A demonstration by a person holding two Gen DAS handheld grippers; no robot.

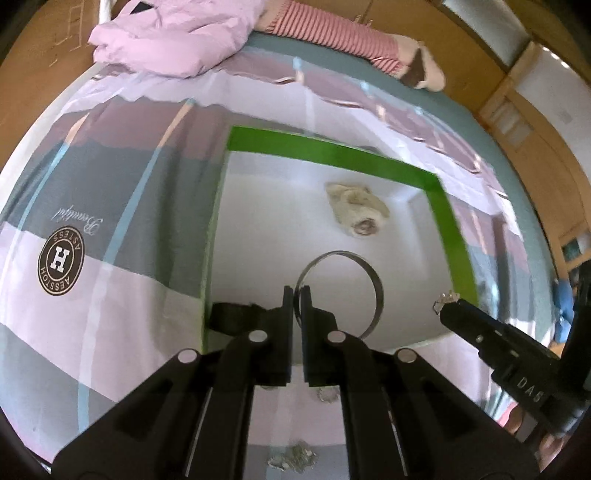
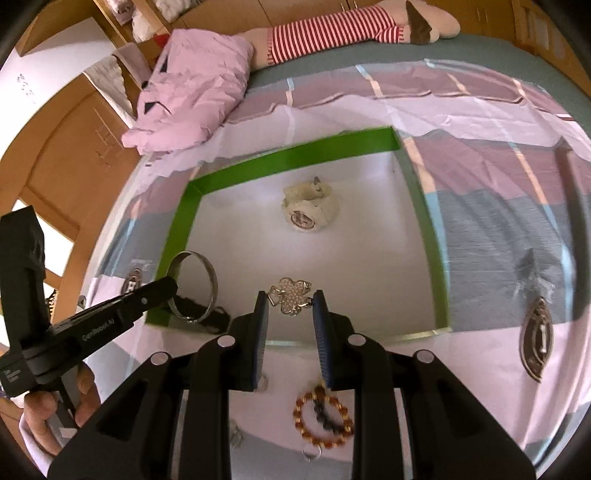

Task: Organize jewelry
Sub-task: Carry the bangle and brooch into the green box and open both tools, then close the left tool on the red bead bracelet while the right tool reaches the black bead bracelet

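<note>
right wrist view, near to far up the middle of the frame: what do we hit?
Beaded bracelet on the bedspread → flower brooch between the right hand-held gripper fingers → cream watch in the box → green box wall → striped plush leg.

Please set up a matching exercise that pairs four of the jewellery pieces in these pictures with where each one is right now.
Things:
1. bangle
2. flower brooch
3. watch
4. bead bracelet

Places:
A. lying on the bedspread, outside the box
B. between the right gripper's fingers
C. pinched in the left gripper
D. lying free on the floor of the green-rimmed box

Pairs: 1-C, 2-B, 3-D, 4-A
</note>
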